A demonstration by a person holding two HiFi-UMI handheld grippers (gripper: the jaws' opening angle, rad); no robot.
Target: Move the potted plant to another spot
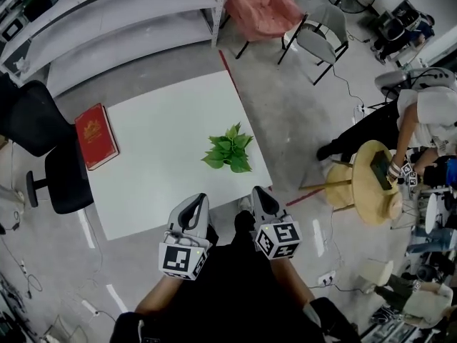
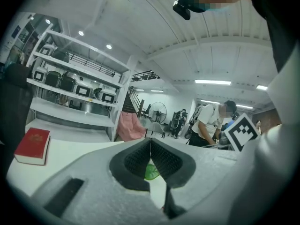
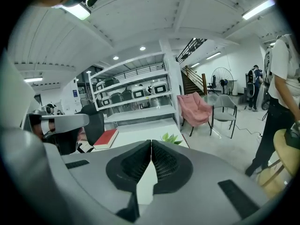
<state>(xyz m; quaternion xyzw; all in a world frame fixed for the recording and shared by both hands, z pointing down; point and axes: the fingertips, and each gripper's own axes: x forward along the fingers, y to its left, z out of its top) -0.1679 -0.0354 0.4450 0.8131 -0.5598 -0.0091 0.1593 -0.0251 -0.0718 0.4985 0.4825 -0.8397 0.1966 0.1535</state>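
No readable text anywhere. The red book (image 1: 96,136) has a gold emblem on its cover, too small to read. The marker cubes carry only black-and-white square patterns.

Left to right:
- Black office chair (image 1: 44,156) sits against the left side of the white table (image 1: 164,184).
- Red book lies flat at the table's left edge.
- Grey shelving (image 1: 107,20) runs along beyond the table's far side.
- Left gripper (image 1: 196,200) is at the table's near edge. Its jaws are pressed together with nothing held. In the left gripper view a green leaf shows through the gap under the pads.
- Potted plant (image 1: 229,149) stands on the right part of the table, near the right edge and well apart from the book. It is small with broad bright-green leaves. From above the foliage hides the pot.
- Right gripper (image 1: 258,194) is just beside the left one, near the table's near right corner. Its jaws are also closed together and empty. Neither gripper touches the plant.
- On the floor to the right are a pink-draped chair (image 1: 260,6), a grey chair (image 1: 318,38) and a round wooden stool (image 1: 360,191). A person (image 1: 421,120) bends over the stool.
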